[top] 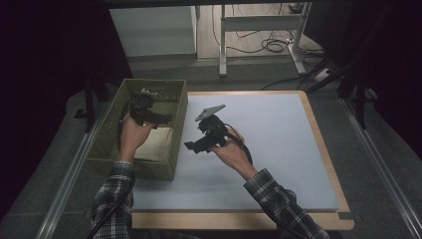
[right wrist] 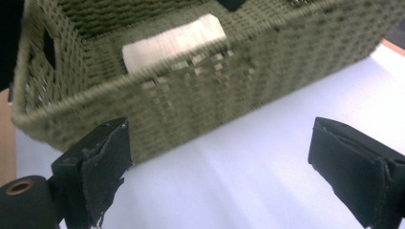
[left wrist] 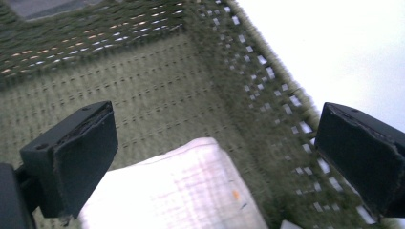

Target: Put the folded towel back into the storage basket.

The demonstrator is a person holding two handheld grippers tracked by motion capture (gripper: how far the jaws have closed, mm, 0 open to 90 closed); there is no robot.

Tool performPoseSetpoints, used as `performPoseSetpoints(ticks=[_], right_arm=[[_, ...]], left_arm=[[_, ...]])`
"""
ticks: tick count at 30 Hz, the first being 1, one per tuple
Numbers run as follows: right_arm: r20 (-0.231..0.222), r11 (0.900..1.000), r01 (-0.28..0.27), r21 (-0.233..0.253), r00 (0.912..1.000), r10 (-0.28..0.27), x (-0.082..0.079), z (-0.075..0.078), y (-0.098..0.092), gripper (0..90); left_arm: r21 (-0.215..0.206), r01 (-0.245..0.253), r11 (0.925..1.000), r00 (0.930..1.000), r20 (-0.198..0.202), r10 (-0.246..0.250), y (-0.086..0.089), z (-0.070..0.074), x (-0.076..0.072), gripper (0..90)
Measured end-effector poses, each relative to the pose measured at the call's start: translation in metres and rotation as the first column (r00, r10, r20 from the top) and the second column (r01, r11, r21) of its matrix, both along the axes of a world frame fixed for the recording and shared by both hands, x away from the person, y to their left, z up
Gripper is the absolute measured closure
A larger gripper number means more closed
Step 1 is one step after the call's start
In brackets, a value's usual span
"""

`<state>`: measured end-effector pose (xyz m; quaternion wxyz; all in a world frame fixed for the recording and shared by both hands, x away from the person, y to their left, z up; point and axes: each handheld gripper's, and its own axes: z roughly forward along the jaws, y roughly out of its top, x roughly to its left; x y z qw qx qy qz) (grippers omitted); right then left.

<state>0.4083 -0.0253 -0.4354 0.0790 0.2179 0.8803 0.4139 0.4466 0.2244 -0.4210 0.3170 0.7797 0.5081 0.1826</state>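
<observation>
The left gripper hangs over the open top of the green woven basket, tilted down into it — a placing that makes sense if the folded white cloth inside is what it is after. In the left gripper view its fingers stand wide apart with nothing between them, and the cloth lies just below and between them on the basket floor, apparently not yet touched.

The right gripper is held above the pale blue mat that covers the table, just beside the basket's near right corner and pointed at its side wall. Its fingers are also spread wide and empty in the right gripper view, where the basket fills the space ahead and the cloth shows over the rim. I judge it is waiting there to steady the basket or to take the cloth once it is lifted — though that is a guess.

The basket sits at the table's left edge, partly over the mat's side. Besides the cloth at its near end, the far end holds something small and dark, too dim to identify. The cloth lies flat and folded, close against the right wall.
</observation>
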Motion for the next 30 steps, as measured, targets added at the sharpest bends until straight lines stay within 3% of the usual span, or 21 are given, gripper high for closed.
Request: performPoseSetpoints(ticks=[19,30], right_arm=[[-0.009,0.998,0.054,-0.026,0.9985,-0.054,-0.004,-0.022,-0.068,5.8],[-0.022,0.993,0.109,-0.04,0.9937,-0.11,-0.005,-0.034,-0.112,4.9]], left_arm=[[0.034,0.07,0.997,0.9975,-0.002,-0.07,-0.068,0.008,0.009,0.6],[0.005,0.126,0.9921,0.9918,0.022,-0.126,-0.107,0.011,0.011,0.2]])
